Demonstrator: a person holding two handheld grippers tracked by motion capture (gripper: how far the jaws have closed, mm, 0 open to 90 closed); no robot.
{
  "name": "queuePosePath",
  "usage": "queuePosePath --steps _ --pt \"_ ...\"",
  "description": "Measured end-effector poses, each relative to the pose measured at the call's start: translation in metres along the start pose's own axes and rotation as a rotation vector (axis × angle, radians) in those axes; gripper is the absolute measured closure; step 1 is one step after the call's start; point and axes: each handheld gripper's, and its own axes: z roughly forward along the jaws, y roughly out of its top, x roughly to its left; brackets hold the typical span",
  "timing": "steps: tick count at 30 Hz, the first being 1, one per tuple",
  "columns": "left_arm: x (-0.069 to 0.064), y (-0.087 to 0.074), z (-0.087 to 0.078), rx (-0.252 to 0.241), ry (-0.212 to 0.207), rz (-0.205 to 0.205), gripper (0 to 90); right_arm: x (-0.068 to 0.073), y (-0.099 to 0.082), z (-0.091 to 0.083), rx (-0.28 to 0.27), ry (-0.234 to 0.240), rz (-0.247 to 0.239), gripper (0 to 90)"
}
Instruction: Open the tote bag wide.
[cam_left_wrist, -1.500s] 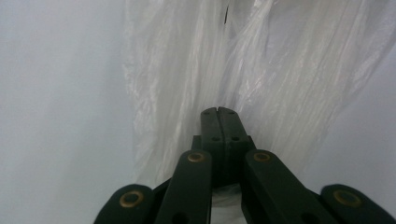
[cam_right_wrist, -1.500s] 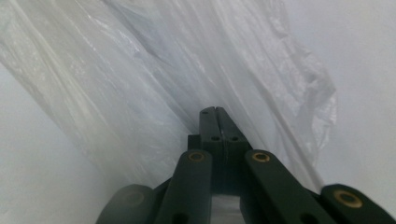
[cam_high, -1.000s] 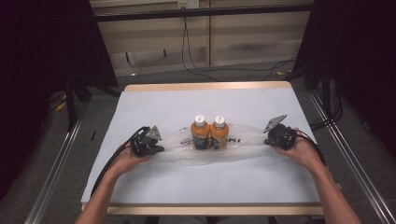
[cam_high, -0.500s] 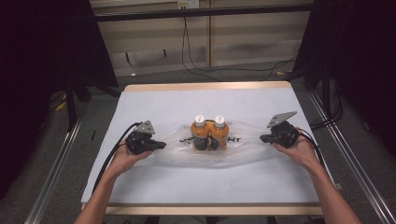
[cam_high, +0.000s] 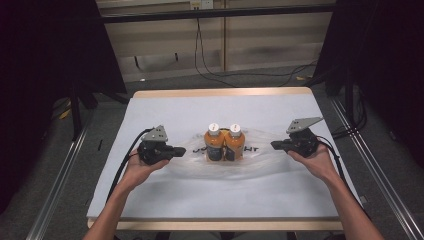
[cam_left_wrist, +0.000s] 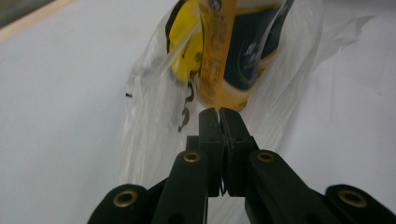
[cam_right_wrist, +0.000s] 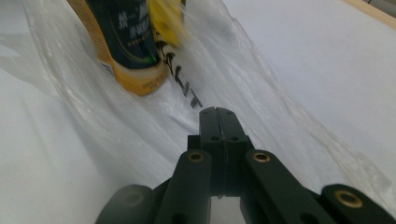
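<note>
Two orange bottles (cam_high: 224, 143) with white caps stand side by side inside a clear plastic bag (cam_high: 260, 159) with black lettering, at the middle of the white table (cam_high: 165, 107). My left gripper (cam_high: 182, 150) is shut on the bag's left edge, my right gripper (cam_high: 274, 145) on its right edge, and both hover above the table. In the left gripper view the shut jaws (cam_left_wrist: 219, 112) pinch the film (cam_left_wrist: 149, 121) just before a bottle (cam_left_wrist: 233, 56). The right gripper view has its shut jaws (cam_right_wrist: 217, 112) pinching the film (cam_right_wrist: 271, 121), with a bottle (cam_right_wrist: 126, 46) farther off.
The table has a wooden rim (cam_high: 220, 93) at the far side. Metal rails (cam_high: 60, 190) run along both sides on the floor. Cables (cam_high: 210, 70) lie on the floor beyond the table, and dark curtains stand left and right.
Both hands have risen with the bag's ends pinched, pulling the film up and taut on either side. The bottles stay upright in the middle.
</note>
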Motion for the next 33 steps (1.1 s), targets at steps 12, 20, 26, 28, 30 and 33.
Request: queuePosePath --steps 12,20,26,28,30,33 --pt "-0.031 0.016 0.033 -0.029 -0.083 0.020 88.8 0.015 0.019 0.009 -0.036 0.073 0.007 90.0" --pt "-0.047 0.027 0.051 -0.028 -0.114 0.037 90.0 0.022 0.039 0.024 -0.036 0.103 -0.030 90.0" --pt "-0.051 0.037 0.066 -0.029 -0.108 0.036 89.4 0.024 0.050 0.041 0.006 0.103 -0.047 90.0" --pt "-0.051 0.041 0.071 -0.045 -0.136 0.022 90.0 0.021 0.052 0.045 -0.001 0.116 -0.036 90.0" --pt "-0.051 0.045 0.076 -0.050 -0.133 0.019 90.0 0.021 0.055 0.047 -0.006 0.118 -0.036 90.0" --pt "-0.053 0.047 0.086 -0.044 -0.136 0.020 90.0 0.021 0.061 0.051 -0.011 0.115 -0.040 90.0"
